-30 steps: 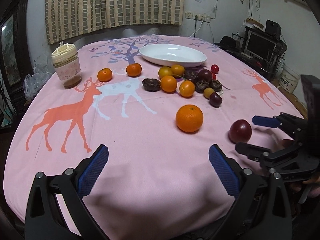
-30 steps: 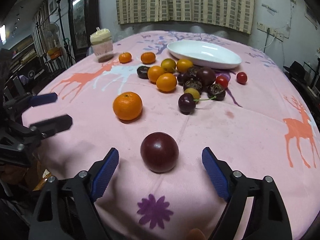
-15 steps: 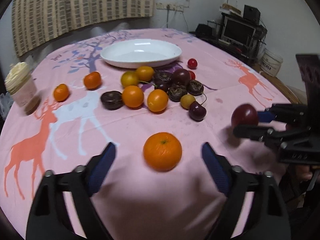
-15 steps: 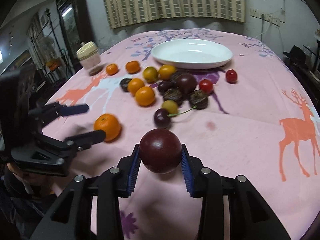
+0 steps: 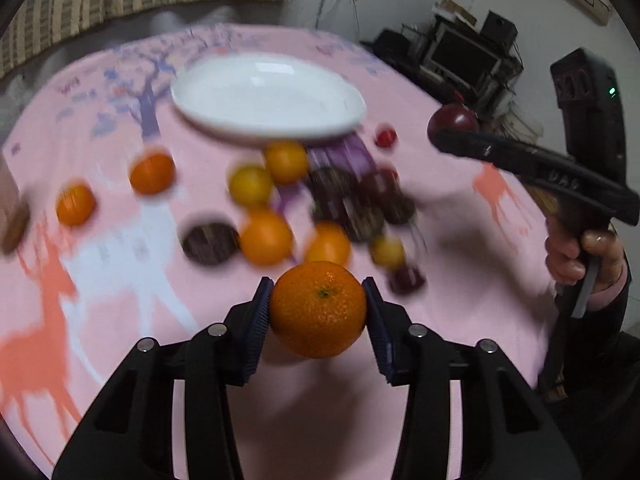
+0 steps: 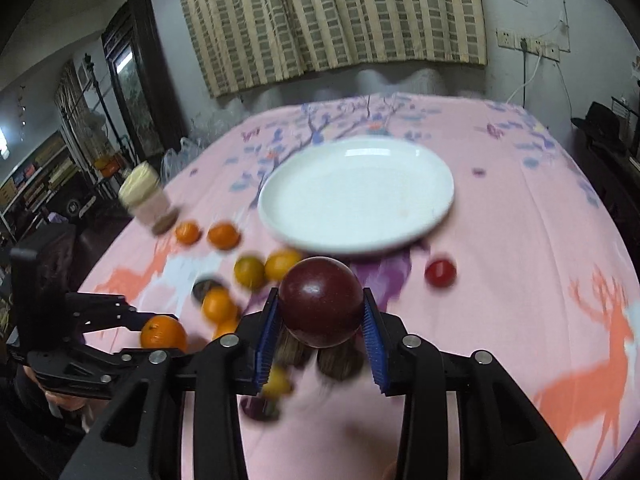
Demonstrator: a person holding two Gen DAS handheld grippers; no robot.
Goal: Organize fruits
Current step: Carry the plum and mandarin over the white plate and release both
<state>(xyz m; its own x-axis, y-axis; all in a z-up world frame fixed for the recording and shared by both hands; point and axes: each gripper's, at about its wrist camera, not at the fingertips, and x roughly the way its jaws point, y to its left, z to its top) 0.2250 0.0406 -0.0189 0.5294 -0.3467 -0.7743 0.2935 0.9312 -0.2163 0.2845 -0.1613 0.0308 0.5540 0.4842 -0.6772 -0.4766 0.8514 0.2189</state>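
Note:
My left gripper (image 5: 318,312) is shut on a large orange (image 5: 318,309) and holds it above the pink tablecloth. My right gripper (image 6: 320,308) is shut on a dark red plum (image 6: 320,304), lifted over the fruit pile. The plum also shows at the right in the left wrist view (image 5: 452,120), and the orange at the left in the right wrist view (image 6: 163,332). An empty white plate (image 6: 356,196) lies beyond the pile; it also shows in the left wrist view (image 5: 268,100). Several small oranges, yellow and dark fruits lie blurred between grippers and plate.
A lidded jar (image 6: 146,196) stands at the table's left side. A small red fruit (image 6: 440,272) lies right of the pile. Curtains and a wall stand behind the table; a cabinet and shelves are at the left.
My left gripper has shut on the large orange and lifted it. My right gripper has carried the plum up and forward toward the plate.

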